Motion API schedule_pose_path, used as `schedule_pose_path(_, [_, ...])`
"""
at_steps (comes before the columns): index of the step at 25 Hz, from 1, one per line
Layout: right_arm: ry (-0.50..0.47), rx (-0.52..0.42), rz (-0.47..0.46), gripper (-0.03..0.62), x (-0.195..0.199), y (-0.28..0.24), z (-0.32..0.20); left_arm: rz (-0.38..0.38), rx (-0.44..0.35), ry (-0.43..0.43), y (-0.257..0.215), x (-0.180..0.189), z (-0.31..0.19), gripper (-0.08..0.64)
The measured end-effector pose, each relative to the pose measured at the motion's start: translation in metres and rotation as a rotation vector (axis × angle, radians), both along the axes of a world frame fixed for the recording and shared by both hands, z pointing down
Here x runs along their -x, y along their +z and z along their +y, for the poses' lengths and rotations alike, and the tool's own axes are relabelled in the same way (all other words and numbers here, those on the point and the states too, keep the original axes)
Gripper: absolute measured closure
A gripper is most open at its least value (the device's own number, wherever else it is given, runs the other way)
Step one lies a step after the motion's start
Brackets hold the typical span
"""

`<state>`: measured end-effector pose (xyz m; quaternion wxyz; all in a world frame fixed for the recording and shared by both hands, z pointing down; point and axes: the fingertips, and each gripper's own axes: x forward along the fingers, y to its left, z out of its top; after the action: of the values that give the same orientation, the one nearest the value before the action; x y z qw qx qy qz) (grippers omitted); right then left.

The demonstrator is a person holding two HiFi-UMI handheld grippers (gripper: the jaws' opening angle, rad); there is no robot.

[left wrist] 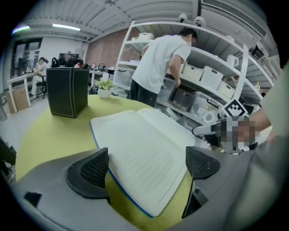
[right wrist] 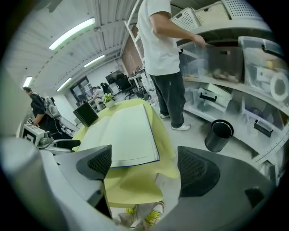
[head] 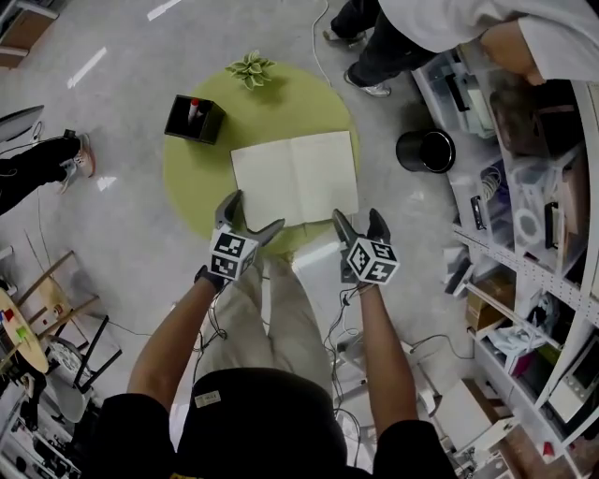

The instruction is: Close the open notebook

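Observation:
An open notebook (head: 296, 178) with white lined pages and a blue cover edge lies flat on the round yellow-green table (head: 197, 178). My left gripper (head: 249, 220) hovers at the notebook's near left corner, jaws open and empty; in the left gripper view the notebook (left wrist: 144, 153) lies just beyond its open jaws (left wrist: 143, 167). My right gripper (head: 359, 224) hangs at the near right corner, off the table's edge, jaws wide and empty. From the right gripper view the notebook (right wrist: 124, 135) lies ahead and left of the gap (right wrist: 143, 168).
A black square pen holder (head: 194, 119) stands at the table's far left and a small green plant (head: 251, 68) at its far edge. A black bin (head: 426, 151) sits on the floor to the right, near shelves (head: 538, 234) where a person (head: 440, 28) stands.

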<state>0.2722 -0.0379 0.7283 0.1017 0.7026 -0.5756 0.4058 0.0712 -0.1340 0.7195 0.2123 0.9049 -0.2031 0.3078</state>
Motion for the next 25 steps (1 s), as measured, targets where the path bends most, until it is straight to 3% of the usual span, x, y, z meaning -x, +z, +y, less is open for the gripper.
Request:
schedule_pose_path(8, [0.009, -0.006, -0.077, 0.161, -0.001, 0.019, -0.008, 0.008, -0.031, 0.022, 0.001, 0.0, 0.002, 0.006])
schedule_pose_path(25, [-0.089, -0.003, -0.032, 0.296, 0.009, 0.018, -0.012, 0.01, -0.017, 0.02, 0.004, 0.0, 0.006, 0.006])
